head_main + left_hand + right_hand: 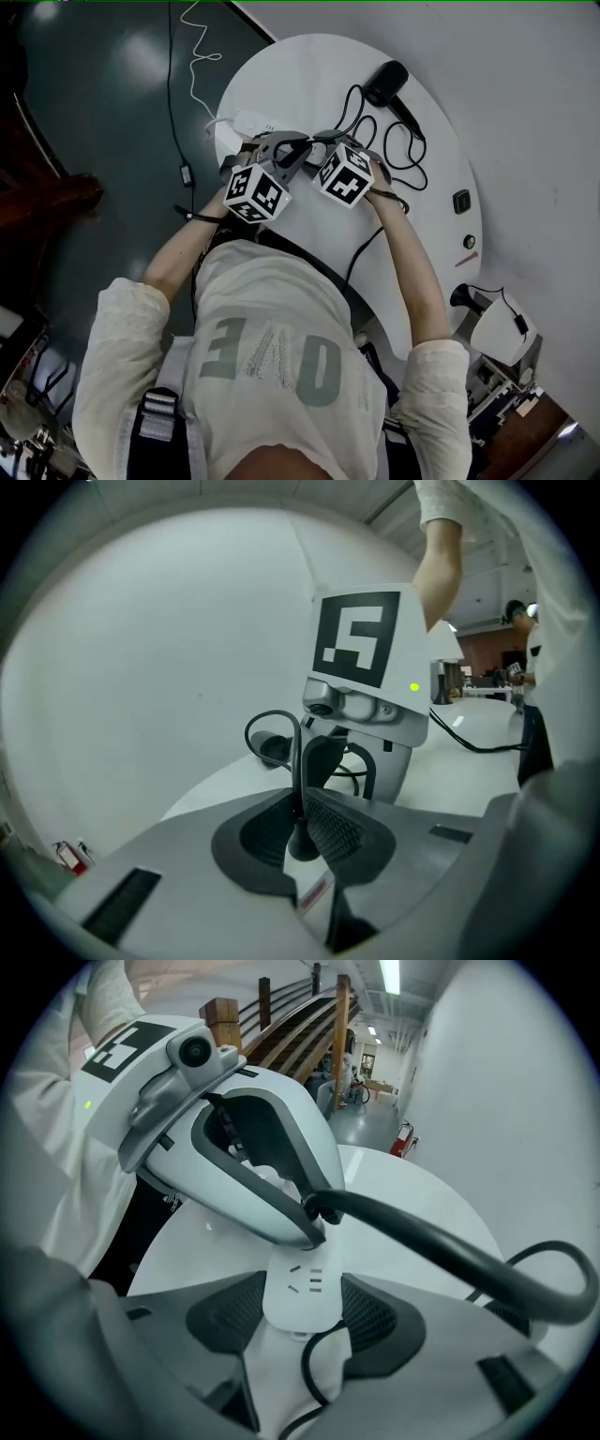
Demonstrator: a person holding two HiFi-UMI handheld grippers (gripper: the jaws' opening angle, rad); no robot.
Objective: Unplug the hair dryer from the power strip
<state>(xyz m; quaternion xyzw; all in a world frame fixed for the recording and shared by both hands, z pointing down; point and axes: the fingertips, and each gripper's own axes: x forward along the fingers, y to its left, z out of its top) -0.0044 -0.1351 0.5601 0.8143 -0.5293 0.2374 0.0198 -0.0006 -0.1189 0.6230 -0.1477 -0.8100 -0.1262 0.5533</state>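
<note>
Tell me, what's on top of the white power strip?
The left gripper sits on the far end of the power strip, its fingers shut on a black cord that leads off to the right. One empty socket shows nearer. The plug itself is hidden under those fingers.

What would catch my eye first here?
Over the round white table, the left gripper pinches the black hair-dryer plug while the right gripper clamps the white plastic power strip. Each carries a black-and-white marker cube; the black hair dryer lies at the table's far side.
</note>
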